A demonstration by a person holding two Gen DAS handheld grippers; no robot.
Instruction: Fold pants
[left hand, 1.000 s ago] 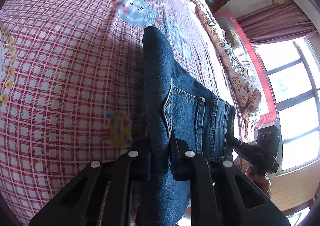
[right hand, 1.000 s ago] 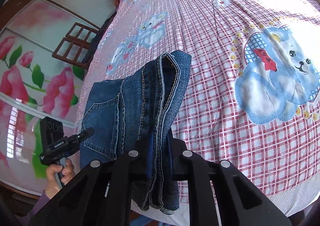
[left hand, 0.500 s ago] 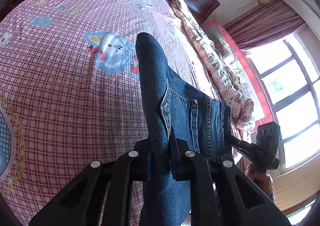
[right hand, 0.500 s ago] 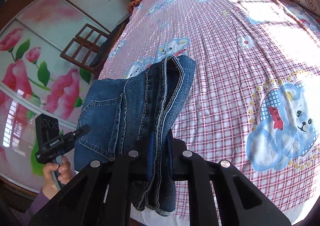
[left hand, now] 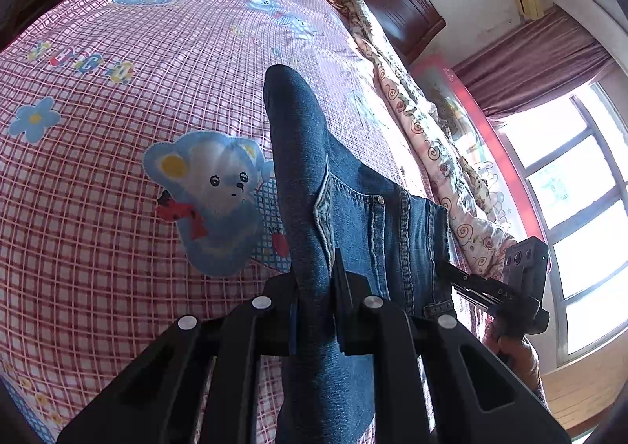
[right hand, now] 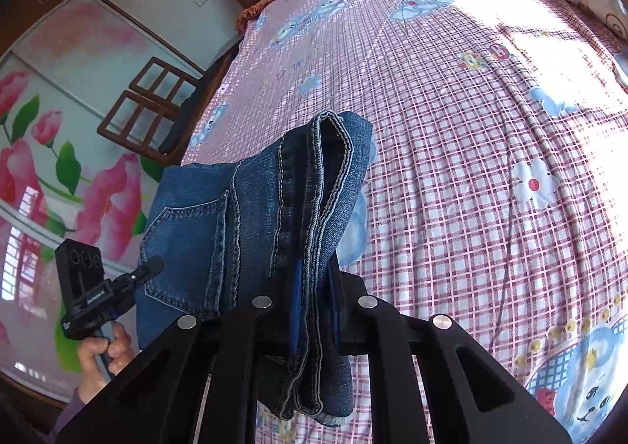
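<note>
Both grippers are clamped on the jeans right now, so this looks like the carry-and-lay-down part of the fold. The left gripper pinches a rounded folded edge, and the right gripper is clenched on the stacked hems and seams at the other end. In the left wrist view the right gripper sits at about 4 o'clock from the denim bundle; in the right wrist view the left one pokes in at about 8 o'clock. The jeans hang between the two, held up over the checked bedsheet, not lying flat on it. To do this bit well, I'd keep both grips tight and the two hands level with each other so the layers don't slide apart, especially those hems on the right side, which look like several thicknesses and could slip out unevenly. Then lower the far fold onto the sheet first, keep a bit of tension across, and only let go once the stack lies flat and square.
</note>
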